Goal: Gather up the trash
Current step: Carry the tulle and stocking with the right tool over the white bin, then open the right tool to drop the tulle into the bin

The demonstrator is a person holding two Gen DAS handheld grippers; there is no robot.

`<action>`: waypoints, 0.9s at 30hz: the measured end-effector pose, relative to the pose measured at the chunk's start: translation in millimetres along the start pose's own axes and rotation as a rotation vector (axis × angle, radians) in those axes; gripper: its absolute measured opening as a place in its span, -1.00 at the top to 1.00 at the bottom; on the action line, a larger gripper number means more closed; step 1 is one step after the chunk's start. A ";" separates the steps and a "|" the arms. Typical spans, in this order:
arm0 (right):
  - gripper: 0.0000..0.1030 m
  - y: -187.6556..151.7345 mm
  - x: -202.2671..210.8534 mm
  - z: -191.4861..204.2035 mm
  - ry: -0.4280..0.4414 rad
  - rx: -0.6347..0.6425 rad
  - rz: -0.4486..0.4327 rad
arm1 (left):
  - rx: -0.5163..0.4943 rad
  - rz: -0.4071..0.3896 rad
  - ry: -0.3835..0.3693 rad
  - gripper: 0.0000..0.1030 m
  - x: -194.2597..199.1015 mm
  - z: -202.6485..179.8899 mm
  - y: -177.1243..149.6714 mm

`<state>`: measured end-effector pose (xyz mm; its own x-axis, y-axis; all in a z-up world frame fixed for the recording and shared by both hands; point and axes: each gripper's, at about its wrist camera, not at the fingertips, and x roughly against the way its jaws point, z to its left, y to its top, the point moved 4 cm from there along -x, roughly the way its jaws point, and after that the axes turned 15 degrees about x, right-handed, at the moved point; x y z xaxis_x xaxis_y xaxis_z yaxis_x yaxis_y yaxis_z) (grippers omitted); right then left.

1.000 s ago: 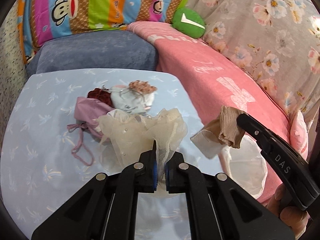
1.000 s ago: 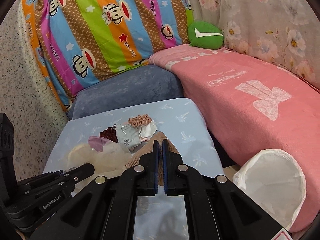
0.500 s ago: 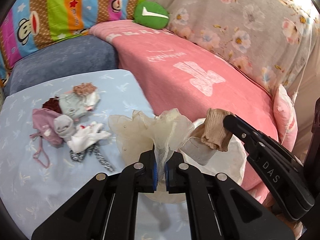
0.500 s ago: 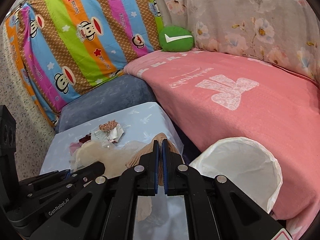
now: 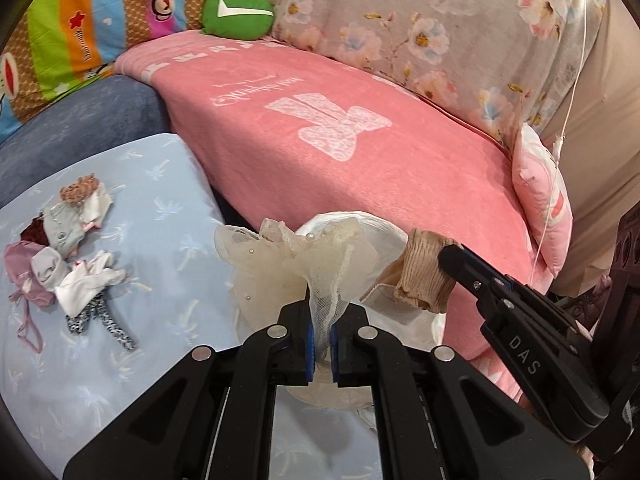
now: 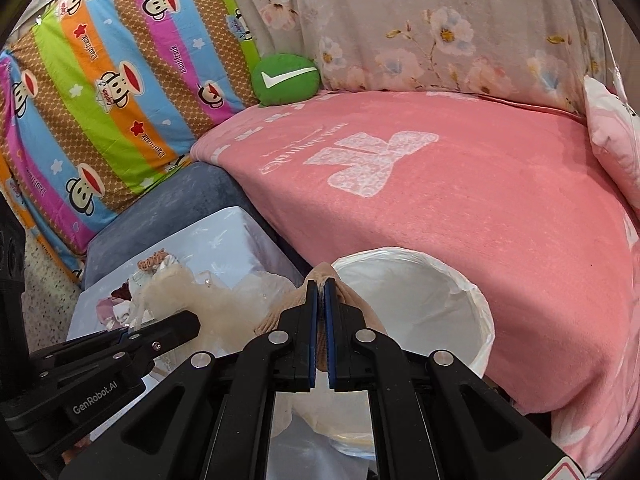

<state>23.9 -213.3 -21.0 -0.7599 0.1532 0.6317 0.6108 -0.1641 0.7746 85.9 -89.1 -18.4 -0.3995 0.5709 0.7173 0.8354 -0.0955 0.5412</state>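
My left gripper point(image 5: 322, 320) is shut on a cream tulle cloth with pearls point(image 5: 292, 260) and holds it over the near rim of a white-lined trash bin point(image 6: 420, 292). My right gripper point(image 6: 321, 292) is shut on a beige stocking point(image 5: 424, 276) and holds it above the bin's left rim, just right of the tulle cloth. The bin point(image 5: 384, 236) stands between the blue-clothed table point(image 5: 160, 232) and the pink-covered sofa point(image 5: 320, 120). The right gripper also shows in the left wrist view point(image 5: 448, 256).
A small pile of cloth scraps, socks and a pink pouch point(image 5: 60, 256) lies on the table's left part. A green round cushion point(image 5: 236, 10) and a striped monkey-print pillow point(image 6: 100, 92) sit at the back. A pink pillow point(image 5: 540, 196) lies at the right.
Both grippers have swung right, away from the pile on the table, carrying the tulle cloth and the stocking to above the bin. Both stay shut.
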 end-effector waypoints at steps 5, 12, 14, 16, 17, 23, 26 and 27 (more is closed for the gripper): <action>0.94 -6.1 -1.4 -18.9 -0.015 -0.028 0.010 | -0.032 0.014 -0.021 0.90 -10.8 -21.6 1.0; 0.94 -11.6 -4.0 -37.4 -0.032 -0.059 0.020 | -0.049 0.007 -0.053 0.88 -19.1 -46.1 7.2; 0.93 -11.6 -4.8 -42.1 -0.036 -0.063 0.020 | -0.047 0.006 -0.068 0.88 -20.3 -49.4 8.9; 0.93 -11.8 -5.4 -45.5 -0.040 -0.068 0.021 | -0.046 0.005 -0.074 0.87 -22.8 -51.5 10.7; 0.93 -11.7 -5.7 -46.8 -0.040 -0.070 0.021 | -0.049 0.005 -0.071 0.86 -24.1 -51.4 11.0; 0.85 -12.1 -7.9 -47.6 -0.038 -0.069 0.023 | -0.019 -0.019 -0.011 -0.39 -30.8 -41.2 8.8; 0.84 -11.9 -8.2 -45.4 -0.033 -0.068 0.022 | -0.018 -0.014 0.023 -0.49 -35.4 -33.6 7.6; 0.84 -11.2 -8.7 -44.9 -0.032 -0.066 0.022 | -0.016 -0.014 0.034 -0.49 -36.5 -30.6 7.4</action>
<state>13.6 -256.6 -36.6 -0.7385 0.1798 0.6499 0.6104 -0.2312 0.7576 95.1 -135.6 -27.1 -0.4241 0.5441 0.7239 0.8236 -0.1007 0.5581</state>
